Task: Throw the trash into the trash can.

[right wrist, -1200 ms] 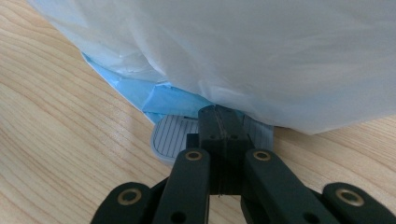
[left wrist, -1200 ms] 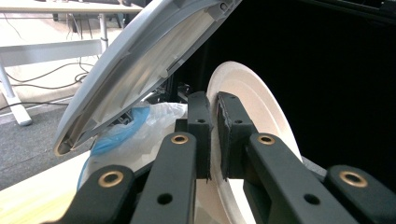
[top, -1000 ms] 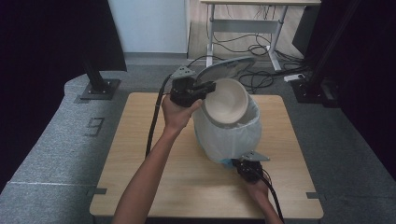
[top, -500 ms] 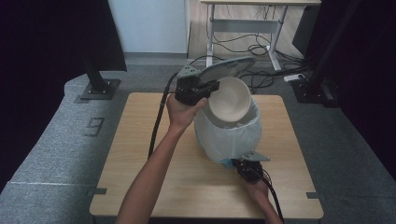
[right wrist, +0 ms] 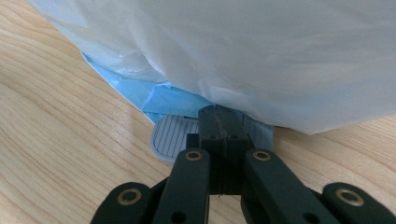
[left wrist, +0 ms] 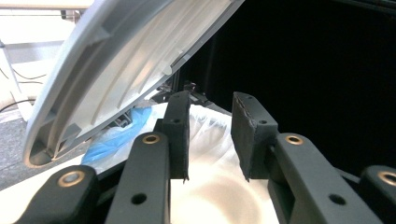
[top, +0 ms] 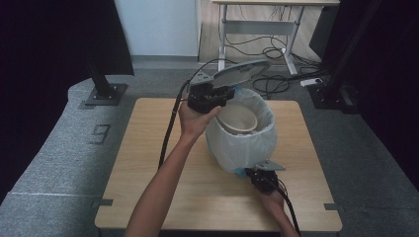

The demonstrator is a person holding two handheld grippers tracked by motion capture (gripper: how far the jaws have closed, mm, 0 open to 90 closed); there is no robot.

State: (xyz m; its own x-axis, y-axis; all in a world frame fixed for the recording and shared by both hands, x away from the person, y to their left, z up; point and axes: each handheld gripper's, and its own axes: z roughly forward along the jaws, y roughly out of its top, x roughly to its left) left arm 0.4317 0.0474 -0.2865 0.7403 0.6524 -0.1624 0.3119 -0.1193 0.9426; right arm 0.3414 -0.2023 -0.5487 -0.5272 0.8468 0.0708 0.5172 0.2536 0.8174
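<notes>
Pedal bin stands on the wooden table, toward its far right part, wrapped in a white liner bag that drapes over its sides; a blue layer peeks out beneath the white plastic near the base. Its grey lid is tilted up and open at the far side, and in the left gripper view the ribbed underside of the lid slants across the upper left. Inside the open mouth sits a pale bowl-shaped thing.

The left gripper, held in the person's left hand, hovers at the bin's rim just under the raised lid. Its jaws stand apart with a narrow gap and nothing between them, pointing over the white bag.

The right gripper rests low at the near side of the bin's base. In the right gripper view its jaws are pressed together, their tips lying on the grey ridged pedal that sticks out from under the bag.
</notes>
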